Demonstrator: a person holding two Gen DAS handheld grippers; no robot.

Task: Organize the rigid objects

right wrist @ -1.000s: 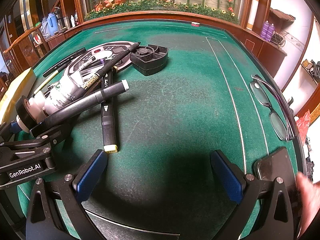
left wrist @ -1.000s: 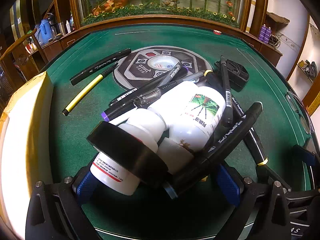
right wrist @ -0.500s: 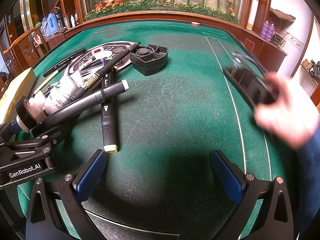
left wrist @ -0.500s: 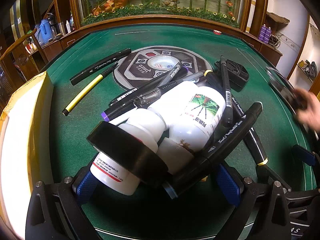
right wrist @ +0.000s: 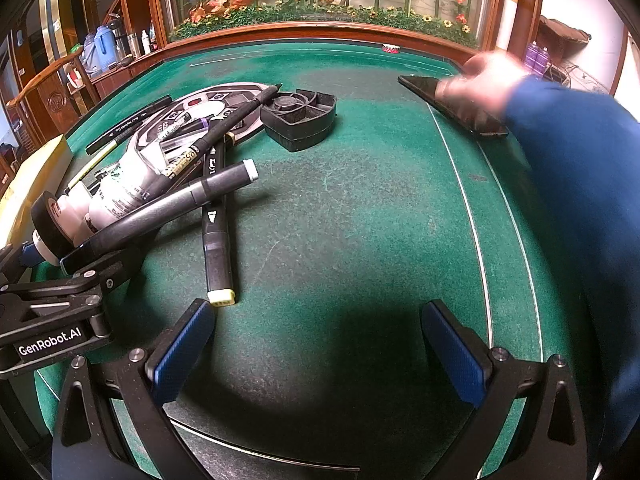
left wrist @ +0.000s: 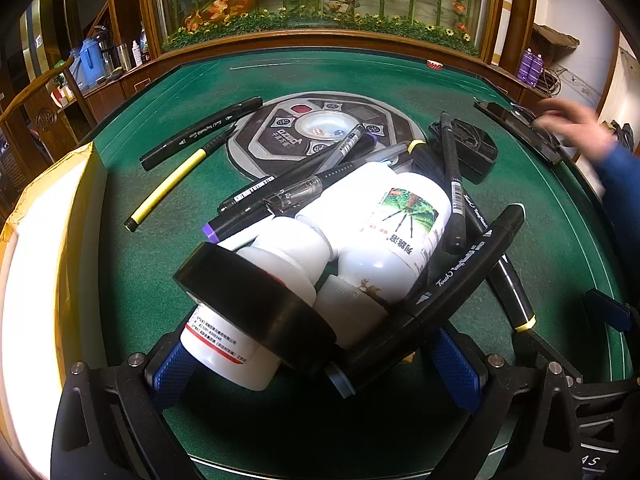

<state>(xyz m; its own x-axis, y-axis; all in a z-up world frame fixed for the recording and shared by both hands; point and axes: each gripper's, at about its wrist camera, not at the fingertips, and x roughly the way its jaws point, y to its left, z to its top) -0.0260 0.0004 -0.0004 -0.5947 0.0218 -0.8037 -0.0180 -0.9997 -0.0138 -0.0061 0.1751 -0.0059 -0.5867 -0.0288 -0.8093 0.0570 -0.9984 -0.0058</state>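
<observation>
A heap lies on the green felt: a large white bottle [left wrist: 384, 224] with a picture label, a smaller white bottle [left wrist: 224, 352] with a red stripe, a black tape roll [left wrist: 256, 304] leaning on it, and several black markers [left wrist: 460, 272]. My left gripper [left wrist: 314, 368] is open, its blue pads [left wrist: 172, 368] flanking the near end of the heap. My right gripper [right wrist: 320, 356] is open over bare felt, with a yellow-tipped marker [right wrist: 216, 240] just ahead of its left finger. A yellow pen [left wrist: 168, 188] lies apart at the left.
A black plastic holder [right wrist: 300, 118] sits beside the round control panel [left wrist: 324, 128] in the table's middle. A person's hand [right wrist: 480, 80] in a blue sleeve holds a dark phone [right wrist: 452, 104] at the far right. A yellow-taped box [left wrist: 40, 240] stands at the left edge.
The hand has carried the phone from the near right edge to the far right of the table, and its sleeve now covers the right side. Neither gripper nor the heap has moved.
</observation>
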